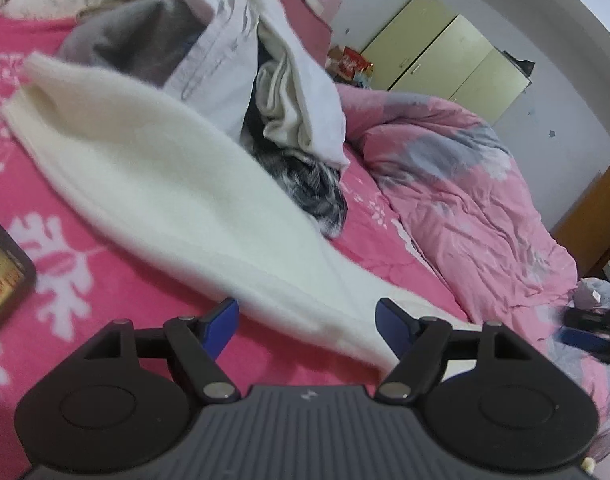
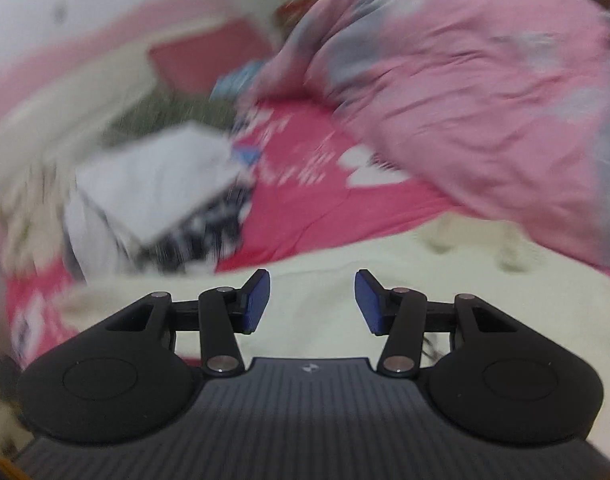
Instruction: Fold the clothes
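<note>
Lying on the pink bedsheet point(image 1: 117, 292), the cream garment point(image 1: 153, 168) is flanked by the left gripper point(image 1: 307, 322) and right gripper point(image 2: 312, 300), both jaws spread and empty

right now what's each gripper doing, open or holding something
Left gripper: open, fingers spread over the cream garment, holding nothing.
Right gripper: open, above the same cream garment, holding nothing.
</note>
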Available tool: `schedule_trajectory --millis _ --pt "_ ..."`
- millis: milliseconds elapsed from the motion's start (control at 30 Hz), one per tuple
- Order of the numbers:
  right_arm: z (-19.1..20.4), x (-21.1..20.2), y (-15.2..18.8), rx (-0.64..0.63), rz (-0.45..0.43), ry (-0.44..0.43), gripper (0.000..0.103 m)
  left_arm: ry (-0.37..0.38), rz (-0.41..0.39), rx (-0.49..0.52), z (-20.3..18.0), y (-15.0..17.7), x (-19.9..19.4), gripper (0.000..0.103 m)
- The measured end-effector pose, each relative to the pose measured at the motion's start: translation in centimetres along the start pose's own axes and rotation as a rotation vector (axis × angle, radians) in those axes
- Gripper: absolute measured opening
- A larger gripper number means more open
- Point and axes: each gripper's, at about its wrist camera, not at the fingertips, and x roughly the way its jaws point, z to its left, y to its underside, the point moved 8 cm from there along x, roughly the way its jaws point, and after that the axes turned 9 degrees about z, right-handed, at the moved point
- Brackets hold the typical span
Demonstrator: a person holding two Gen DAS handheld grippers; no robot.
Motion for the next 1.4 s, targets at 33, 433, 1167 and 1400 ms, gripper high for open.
schedule_trajectory --millis 33,433,1167,1400 --pt "0.6 2.2 -0.5 -0.051 0.026 -0.006 0.047 0.01 0.02 -0.029 0.3 0.1 0.2 0.076" --pt "7.9 19.0 -1.8 -0.703 0.374 -0.187 0.073 0.023 0.027 -0.096 1.6 -0.6 2.0 0.072" --pt "9.3 18.6 -3.0 -0.789 0.171 -0.065 0.005 -0.125 -0.119 0.011 2.5 -4.0 3.2 0.014" --pt "6.7 20.9 -4.2 -0.507 0.145 -0.073 0.009 -0.141 -0.084 -0.025 3.6 -3.8 4.3 0.016"
